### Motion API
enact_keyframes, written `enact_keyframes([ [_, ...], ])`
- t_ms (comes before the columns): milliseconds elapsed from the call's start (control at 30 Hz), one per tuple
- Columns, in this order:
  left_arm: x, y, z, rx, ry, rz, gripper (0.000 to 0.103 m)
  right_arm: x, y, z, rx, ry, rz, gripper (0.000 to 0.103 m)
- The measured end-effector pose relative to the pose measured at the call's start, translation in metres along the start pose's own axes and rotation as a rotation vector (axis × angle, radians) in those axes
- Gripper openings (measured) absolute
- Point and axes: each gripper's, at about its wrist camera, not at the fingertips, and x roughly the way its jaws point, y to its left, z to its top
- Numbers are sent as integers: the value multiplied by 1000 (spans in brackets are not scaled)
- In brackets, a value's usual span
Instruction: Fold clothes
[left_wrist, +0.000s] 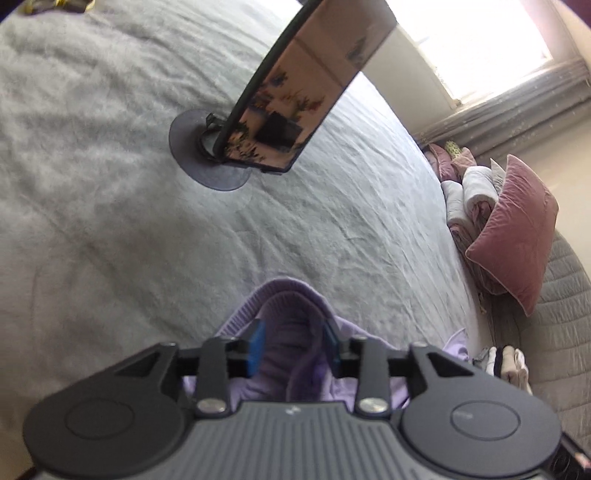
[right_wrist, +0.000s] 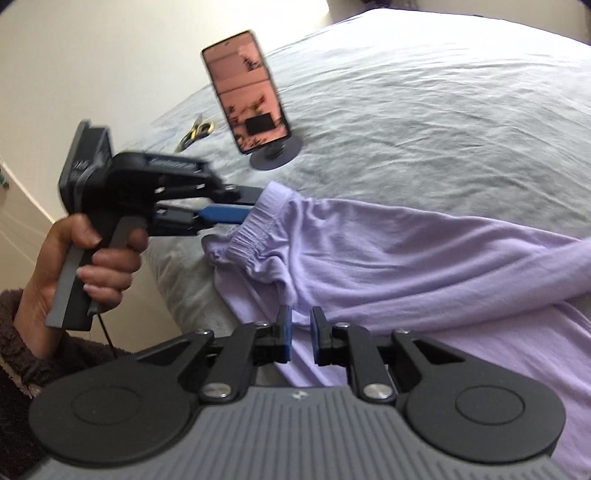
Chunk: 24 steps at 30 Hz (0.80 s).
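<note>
Claws, left (left_wrist: 293, 345) and right (right_wrist: 300, 332), both released, lilac garment (right_wrist: 406, 258) cloth between their pads.

No readable text or numbers anywhere, phone screen (right_wrist: 246, 92) at eleven o'clock too blurred to make out any writing

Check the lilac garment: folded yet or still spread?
Partly folded. The lilac garment has its elastic-cuffed part doubled over the rest lying flat on the bed; no compact, finished fold.
</note>
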Motion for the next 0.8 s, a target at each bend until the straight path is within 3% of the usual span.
enact_keyframes([
  [100,-13,-7,-6,20,-9,16,47,-20,-20,-5,41,-22,-41,30],
  [333,-18,-37,-15,94,13,32,61,-58,-85,-14,252,-141,-95,30],
  [467,-5,-40,-24,73,89,25,60,-64,-126,-12,395,-187,-116,30],
  [633,7,-44,-43,-2,196,-115,61,-73,-167,-10,549,-231,-75,30],
  [800,25,-61,-58,34,222,-56,61,-66,-182,5,603,-278,-46,30],
])
